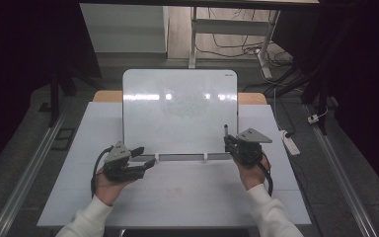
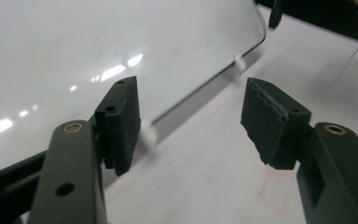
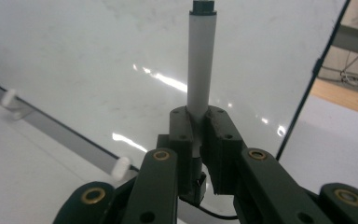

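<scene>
white marker [image 3: 200,60] clamped upright between the closed pads of the right gripper [image 3: 199,122], dark cap end topmost, barrel rising in front of the whiteboard [image 3: 98,56]; seen from the high view, same right gripper [image 1: 233,142] held at the board's lower right corner, marker [image 1: 225,130] poking up just beside the right edge of the whiteboard [image 1: 180,111]; left gripper [image 1: 145,157] at the lower left corner of the board, jaws apart and pointing along its bottom edge, nothing between them; in the left gripper view, left gripper [image 2: 191,116] spread wide with bare table [image 2: 214,163] in the gap, one pad near a small white clip [image 2: 148,134] on the board's lower rail, whether touching it cannot be told; whiteboard leaning back on the white table [image 1: 177,192], surface showing faint smudges and light glare; white power strip [image 1: 289,141] lying on the floor off the table's right edge; white sleeves [image 1: 86,219] entering from below.
</scene>
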`<action>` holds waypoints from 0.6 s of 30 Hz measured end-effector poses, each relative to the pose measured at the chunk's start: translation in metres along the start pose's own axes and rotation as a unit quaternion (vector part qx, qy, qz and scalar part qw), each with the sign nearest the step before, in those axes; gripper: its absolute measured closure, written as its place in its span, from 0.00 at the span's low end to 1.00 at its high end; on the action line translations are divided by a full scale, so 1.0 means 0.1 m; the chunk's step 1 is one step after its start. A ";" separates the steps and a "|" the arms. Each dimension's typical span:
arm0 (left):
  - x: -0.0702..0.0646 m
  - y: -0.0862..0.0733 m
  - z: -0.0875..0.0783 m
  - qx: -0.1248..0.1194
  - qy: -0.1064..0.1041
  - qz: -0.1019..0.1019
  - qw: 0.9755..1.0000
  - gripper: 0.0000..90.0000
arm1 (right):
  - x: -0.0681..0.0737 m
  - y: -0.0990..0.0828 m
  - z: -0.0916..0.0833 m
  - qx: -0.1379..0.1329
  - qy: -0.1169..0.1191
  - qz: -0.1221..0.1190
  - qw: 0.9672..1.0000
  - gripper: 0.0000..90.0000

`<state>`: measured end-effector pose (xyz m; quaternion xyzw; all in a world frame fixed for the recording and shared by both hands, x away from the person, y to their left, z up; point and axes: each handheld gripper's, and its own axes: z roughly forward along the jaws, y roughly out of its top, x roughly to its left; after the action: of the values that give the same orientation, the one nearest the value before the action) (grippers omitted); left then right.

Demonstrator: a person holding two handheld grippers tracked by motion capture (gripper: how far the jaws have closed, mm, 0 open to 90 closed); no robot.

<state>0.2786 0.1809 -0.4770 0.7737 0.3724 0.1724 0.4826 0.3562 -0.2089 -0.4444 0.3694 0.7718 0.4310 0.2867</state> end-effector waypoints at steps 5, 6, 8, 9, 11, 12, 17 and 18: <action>0.06 -0.18 -0.19 0.009 0.021 -0.001 1.000 0.39 | -0.15 0.02 0.17 0.028 0.001 0.029 0.999 0.90; 0.07 -0.21 -0.22 0.010 0.024 -0.002 1.000 0.39 | -0.17 0.03 0.21 0.034 0.003 0.036 0.999 0.90; 0.10 -0.27 -0.27 0.014 0.027 -0.005 1.000 0.39 | -0.20 0.05 0.27 0.044 0.003 0.043 0.998 0.90; 0.11 -0.29 -0.29 0.016 0.029 -0.006 0.999 0.39 | -0.22 0.06 0.30 0.049 0.004 0.048 0.998 0.90; 0.13 -0.35 -0.33 0.020 0.032 -0.009 0.999 0.38 | -0.23 0.09 0.37 0.055 0.005 0.052 0.997 0.90; 0.14 -0.37 -0.35 0.021 0.034 -0.012 0.999 0.38 | -0.24 0.11 0.40 0.058 0.002 0.051 0.997 0.91; 0.14 -0.46 -0.43 0.028 0.045 -0.010 0.999 0.38 | -0.27 0.15 0.52 0.068 -0.008 0.058 0.996 0.91; 0.14 -0.47 -0.44 0.030 0.047 -0.008 0.998 0.38 | -0.27 0.15 0.54 0.069 -0.009 0.058 0.996 0.90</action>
<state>0.2408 0.2307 -0.4983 0.7756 0.4062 0.1937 0.4427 0.4173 -0.2015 -0.4532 0.4365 0.7744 0.3888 0.2420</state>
